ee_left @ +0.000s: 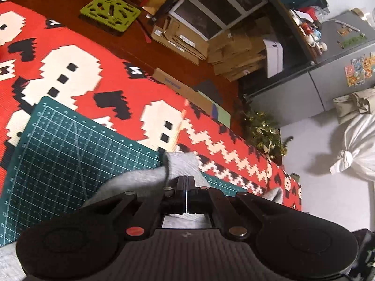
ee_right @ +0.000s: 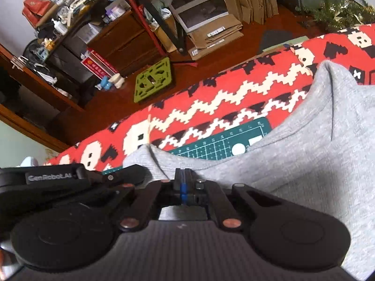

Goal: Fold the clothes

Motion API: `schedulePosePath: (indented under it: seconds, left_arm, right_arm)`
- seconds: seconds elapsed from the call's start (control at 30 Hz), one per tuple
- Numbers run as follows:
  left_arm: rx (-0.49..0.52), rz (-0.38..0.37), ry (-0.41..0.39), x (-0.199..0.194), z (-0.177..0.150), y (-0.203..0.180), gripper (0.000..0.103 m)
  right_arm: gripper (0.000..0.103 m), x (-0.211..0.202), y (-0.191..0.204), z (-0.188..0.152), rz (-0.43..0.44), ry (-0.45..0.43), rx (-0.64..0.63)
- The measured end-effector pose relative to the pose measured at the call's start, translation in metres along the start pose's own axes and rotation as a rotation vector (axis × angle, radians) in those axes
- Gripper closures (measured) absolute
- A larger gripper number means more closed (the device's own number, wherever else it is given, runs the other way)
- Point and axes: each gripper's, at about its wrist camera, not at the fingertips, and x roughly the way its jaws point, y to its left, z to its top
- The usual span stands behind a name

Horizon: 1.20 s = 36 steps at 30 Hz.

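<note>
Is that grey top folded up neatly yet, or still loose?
Still loose. The grey top lies rumpled, one edge lifted off the green mat, pinched in both shut claws.

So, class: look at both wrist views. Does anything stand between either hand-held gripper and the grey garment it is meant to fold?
Nothing visible does. The left hand-held gripper is shut on a fold of the grey garment, and the right hand-held gripper is shut on its edge. The garment lies over the green cutting mat.
</note>
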Motion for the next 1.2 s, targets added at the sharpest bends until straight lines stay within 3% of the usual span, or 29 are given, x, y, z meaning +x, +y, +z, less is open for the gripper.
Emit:
schedulePosePath:
  seconds: [0.13, 0.33, 0.5, 0.67, 0.83, 1.03, 1.2]
  left_arm:
    - [-0.011, -0.033, 0.0, 0.003, 0.002, 0.008, 0.103]
    - [-0.014, -0.042, -0.011, 0.005, 0.003, 0.014, 0.103]
    - [0.022, 0.049, -0.096, -0.011, 0.005, 0.012, 0.103]
    - [0.005, 0.015, -0.111, -0.023, 0.008, 0.014, 0.103]
    - [0.043, 0.004, -0.083, -0.018, 0.003, 0.002, 0.103]
    - [0.075, -0.012, -0.043, -0.013, -0.004, -0.009, 0.103]
    - [0.088, -0.098, -0.022, -0.029, -0.011, -0.024, 0.103]
  right_arm:
    - [0.102, -0.01, 0.005, 0.0, 0.071, -0.008, -0.009]
    - [0.103, 0.012, 0.007, -0.007, 0.044, 0.034, -0.03]
    - [0.103, 0.009, 0.003, -0.008, 0.026, -0.03, -0.019]
    - [0.1, 0.002, 0.002, -0.006, 0.049, -0.055, -0.003]
    - [0.099, 0.002, 0.004, -0.006, 0.055, -0.065, -0.023]
    - [0.099, -0.002, 0.005, -0.004, -0.017, -0.077, -0.049]
    - [0.099, -0.039, 0.01, 0.004, -0.012, -0.066, -0.049]
